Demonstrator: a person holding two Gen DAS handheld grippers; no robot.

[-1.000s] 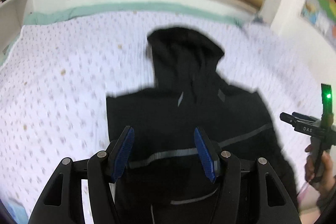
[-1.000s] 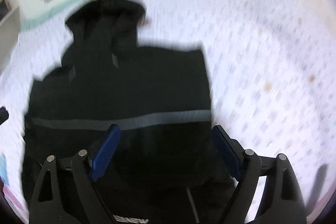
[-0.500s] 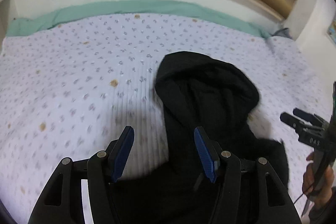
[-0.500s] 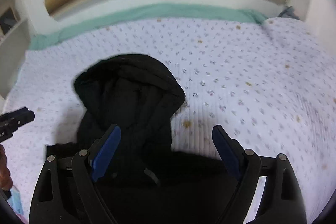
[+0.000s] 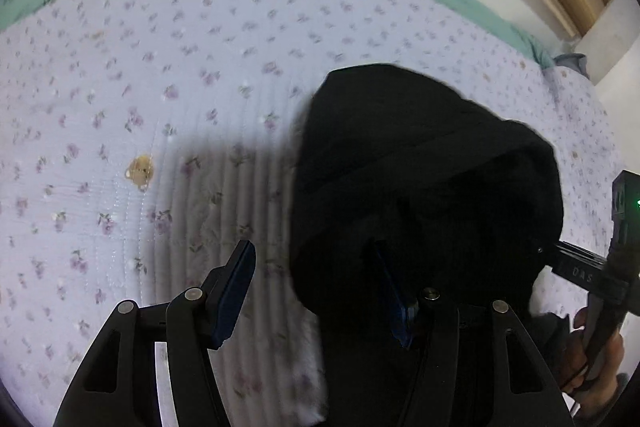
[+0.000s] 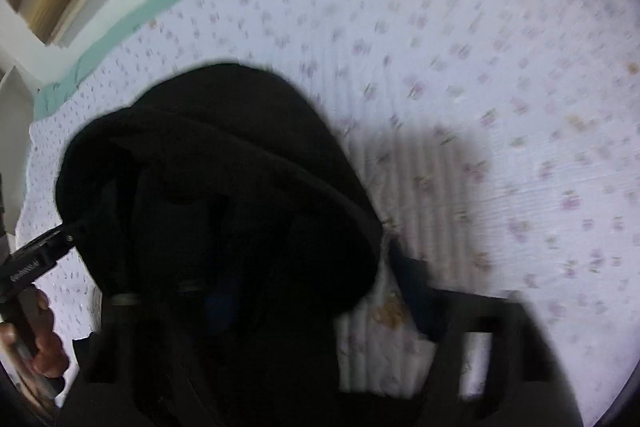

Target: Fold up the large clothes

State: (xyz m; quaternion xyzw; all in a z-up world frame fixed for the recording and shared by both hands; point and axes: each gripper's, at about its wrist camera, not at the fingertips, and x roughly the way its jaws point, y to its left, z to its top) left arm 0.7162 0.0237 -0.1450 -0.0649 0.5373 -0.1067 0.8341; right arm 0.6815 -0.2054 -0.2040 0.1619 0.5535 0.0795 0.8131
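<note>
Both cameras have closed in on the hood over the last second. A second ago you had the whole black hoodie in frame, torso with grey stripe included; now only the hood and neck fill the view, lying on the floral bed quilt.

Left hand-held gripper: jaws apart, nothing clamped. Left finger sits over bare quilt, right finger is at or just under the hood's left edge; contact isn't clear.

Right hand-held gripper: its view is blurred and the near finger is lost against black cloth. Fingers look spread, one over the hood and one over the quilt, but I can't tell for sure. In the left view its tip reaches the hood's right side.

My read: you're bracketing the hood from both sides, so the next step is probably folding it down onto the body. No grasp made yet.

Risk: black on black hides the edge. Get the lower finger under the fabric layer before closing, or you'll pinch the quilt along with it.
</note>
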